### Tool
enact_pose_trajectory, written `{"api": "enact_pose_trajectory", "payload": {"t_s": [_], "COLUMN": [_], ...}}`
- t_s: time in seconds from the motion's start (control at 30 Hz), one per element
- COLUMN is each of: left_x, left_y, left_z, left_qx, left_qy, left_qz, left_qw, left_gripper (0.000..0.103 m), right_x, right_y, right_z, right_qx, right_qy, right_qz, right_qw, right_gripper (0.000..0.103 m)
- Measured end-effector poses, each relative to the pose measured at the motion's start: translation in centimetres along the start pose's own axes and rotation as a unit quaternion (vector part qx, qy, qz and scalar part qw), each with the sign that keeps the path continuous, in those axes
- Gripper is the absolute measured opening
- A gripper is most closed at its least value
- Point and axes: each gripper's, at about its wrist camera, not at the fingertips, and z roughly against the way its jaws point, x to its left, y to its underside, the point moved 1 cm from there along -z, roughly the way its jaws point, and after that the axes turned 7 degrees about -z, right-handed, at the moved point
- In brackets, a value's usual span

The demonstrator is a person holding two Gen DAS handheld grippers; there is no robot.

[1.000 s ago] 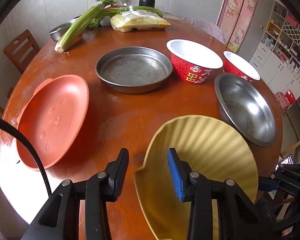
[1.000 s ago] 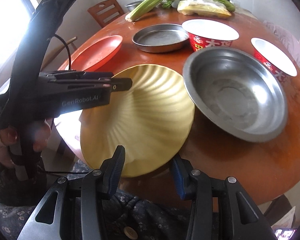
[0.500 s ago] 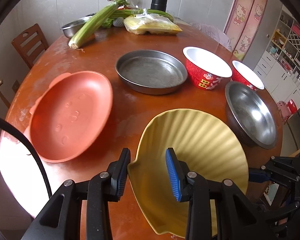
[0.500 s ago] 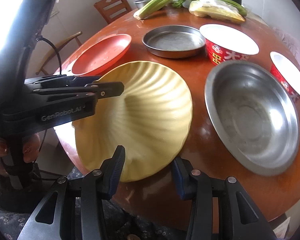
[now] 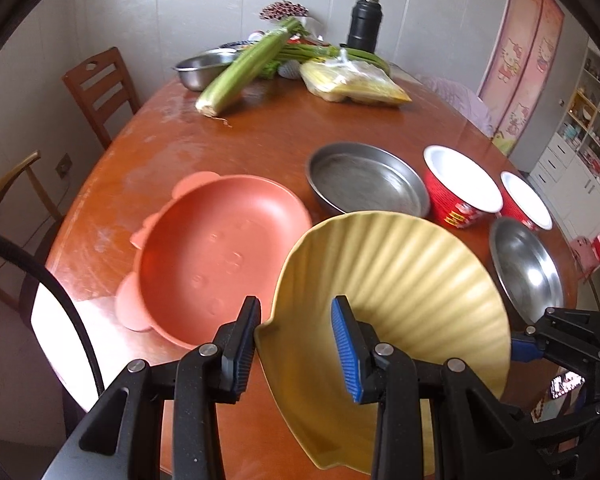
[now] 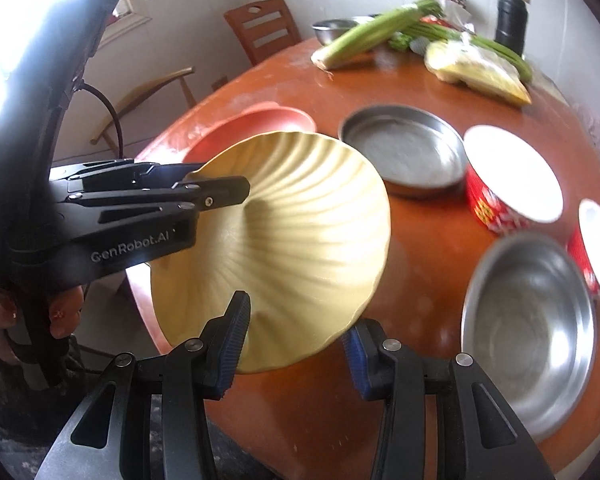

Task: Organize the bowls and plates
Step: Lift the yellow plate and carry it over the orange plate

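Both grippers clamp the yellow plate [image 5: 400, 280] above the table's near edge — left gripper [image 5: 296, 344], right gripper [image 6: 296, 336]. Nothing stacked yet — orange plate [image 5: 220, 248], pans, bowls remain apart.

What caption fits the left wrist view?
Both grippers hold a yellow ribbed plate tilted beside a pink plate.

Black claw [image 5: 294, 344], blue ribbed pads, silver screws, "GenRobot.AI" marking.

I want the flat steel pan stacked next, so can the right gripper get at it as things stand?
Probably not yet. The right gripper is shut on the yellow plate, which the left gripper also clamps. The steel pan lies uncovered on the table beyond, but the plate must be set down first.
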Motion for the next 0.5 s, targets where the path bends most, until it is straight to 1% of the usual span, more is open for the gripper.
{"api": "enact_pose_trajectory", "payload": {"t_s": [0.1, 0.5], "left_x": [0.9, 3.2], "left_y": [-0.5, -1.9], "left_z": [0.3, 0.4], "left_qx": [-0.006, -0.023], "left_qy": [-0.005, -0.007], "left_qz": [0.007, 0.029], "left_qw": [0.9999, 0.9993], "left_gripper": [0.037, 0.037], "right_x": [0.5, 1.7], "right_y": [-1.0, -4.0], "right_z": [-0.2, -0.6], "right_qx": [-0.003, -0.015], "right_qy": [-0.001, 0.002], "right_qz": [0.008, 0.014], "right_qw": [1.000, 1.000], "right_gripper": [0.047, 0.047]}}
